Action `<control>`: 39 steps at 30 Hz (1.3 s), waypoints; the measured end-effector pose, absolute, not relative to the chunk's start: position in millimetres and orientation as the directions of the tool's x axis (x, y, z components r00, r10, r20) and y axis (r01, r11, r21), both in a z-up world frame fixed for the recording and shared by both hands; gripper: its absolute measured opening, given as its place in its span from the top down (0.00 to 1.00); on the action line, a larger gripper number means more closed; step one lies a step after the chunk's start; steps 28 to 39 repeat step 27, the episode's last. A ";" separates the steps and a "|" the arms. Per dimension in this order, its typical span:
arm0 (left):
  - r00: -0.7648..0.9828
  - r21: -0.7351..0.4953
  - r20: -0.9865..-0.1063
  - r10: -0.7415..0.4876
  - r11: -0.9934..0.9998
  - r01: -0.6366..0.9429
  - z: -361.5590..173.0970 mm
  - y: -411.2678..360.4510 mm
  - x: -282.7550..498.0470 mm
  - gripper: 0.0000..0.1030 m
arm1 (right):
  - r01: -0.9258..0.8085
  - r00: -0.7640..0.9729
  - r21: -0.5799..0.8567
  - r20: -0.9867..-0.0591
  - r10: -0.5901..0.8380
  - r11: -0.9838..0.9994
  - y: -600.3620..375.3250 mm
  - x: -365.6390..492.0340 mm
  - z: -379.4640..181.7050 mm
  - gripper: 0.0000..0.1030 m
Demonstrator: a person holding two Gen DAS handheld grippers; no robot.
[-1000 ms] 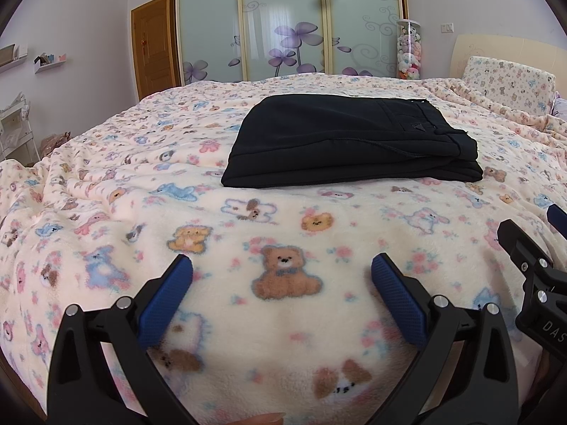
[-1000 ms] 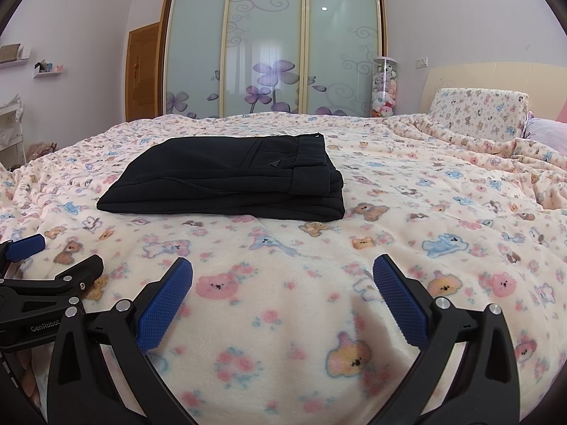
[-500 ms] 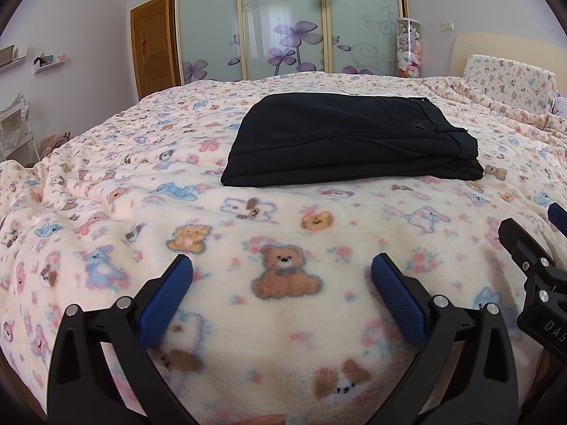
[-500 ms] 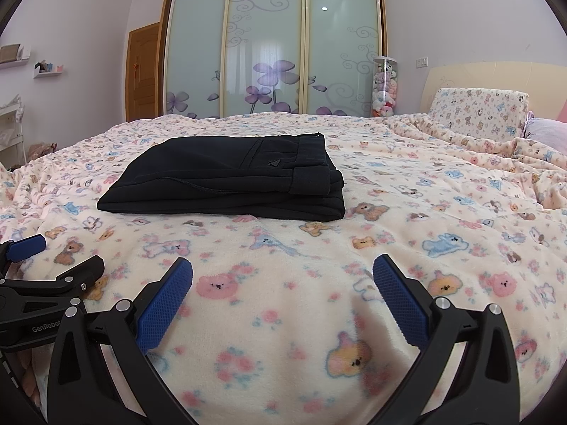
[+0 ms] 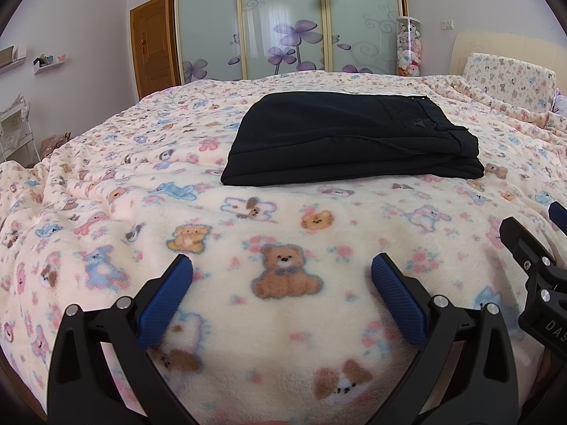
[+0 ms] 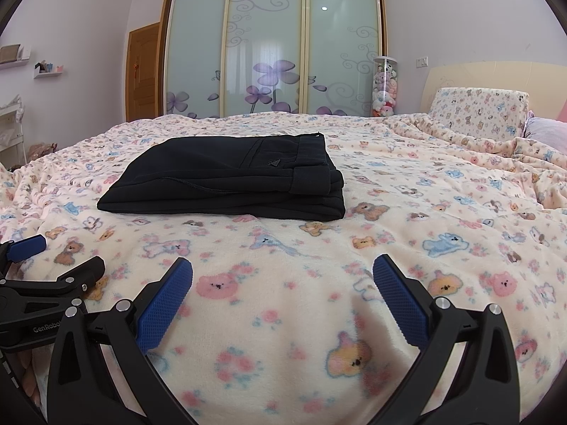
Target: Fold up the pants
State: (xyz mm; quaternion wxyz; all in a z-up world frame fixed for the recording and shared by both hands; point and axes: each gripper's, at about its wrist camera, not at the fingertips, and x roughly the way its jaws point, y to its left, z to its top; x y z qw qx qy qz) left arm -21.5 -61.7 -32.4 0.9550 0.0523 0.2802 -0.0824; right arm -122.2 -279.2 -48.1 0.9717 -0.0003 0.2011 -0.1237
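Left tool [image 5: 281, 269] and right tool [image 6: 282, 271] both gape wide, gripping nothing; folded black fabric pants [image 5: 351, 138] lie ahead on teddy-print fleece bed blanket [image 5: 106, 163], well apart.

Black pants [image 5: 347, 138] lie on a cream blanket [image 5: 283, 233] patterned with pink, blue and brown bears.

A home bedroom is showing here: a bed [image 6: 407, 212] is lying under a teddy-print blanket, a sliding-door wardrobe [image 6: 273, 53] is standing behind, and a pillow [image 6: 478, 113] is leaning against the headboard [image 6: 496, 74].
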 end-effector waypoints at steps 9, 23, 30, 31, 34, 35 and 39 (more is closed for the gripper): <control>0.829 0.057 -0.544 -0.127 0.981 0.187 -34.3 -62.7 -23.4 0.02 | 0.240 0.888 -0.050 -0.391 -0.240 0.969 -279.2 -122.2 -48.0 0.01; 0.827 0.063 -0.548 -0.124 0.980 0.189 -36.4 -57.6 -19.7 0.02 | 0.241 0.888 -0.050 -0.391 -0.241 0.969 -279.3 -122.4 -47.7 0.01; 0.823 0.062 -0.553 -0.126 0.979 0.192 -36.6 -55.7 -18.7 0.02 | 0.241 0.888 -0.049 -0.392 -0.241 0.969 -279.3 -122.4 -47.6 0.01; 0.823 0.062 -0.553 -0.126 0.979 0.192 -36.6 -55.7 -18.7 0.02 | 0.241 0.888 -0.049 -0.392 -0.241 0.969 -279.3 -122.4 -47.6 0.01; 0.823 0.062 -0.553 -0.126 0.979 0.192 -36.6 -55.7 -18.7 0.02 | 0.241 0.888 -0.049 -0.392 -0.241 0.969 -279.3 -122.4 -47.6 0.01; 0.823 0.062 -0.553 -0.126 0.979 0.192 -36.6 -55.7 -18.7 0.02 | 0.241 0.888 -0.049 -0.392 -0.241 0.969 -279.3 -122.4 -47.6 0.01; 0.823 0.062 -0.553 -0.126 0.979 0.192 -36.6 -55.7 -18.7 0.02 | 0.241 0.888 -0.049 -0.392 -0.241 0.969 -279.3 -122.4 -47.6 0.01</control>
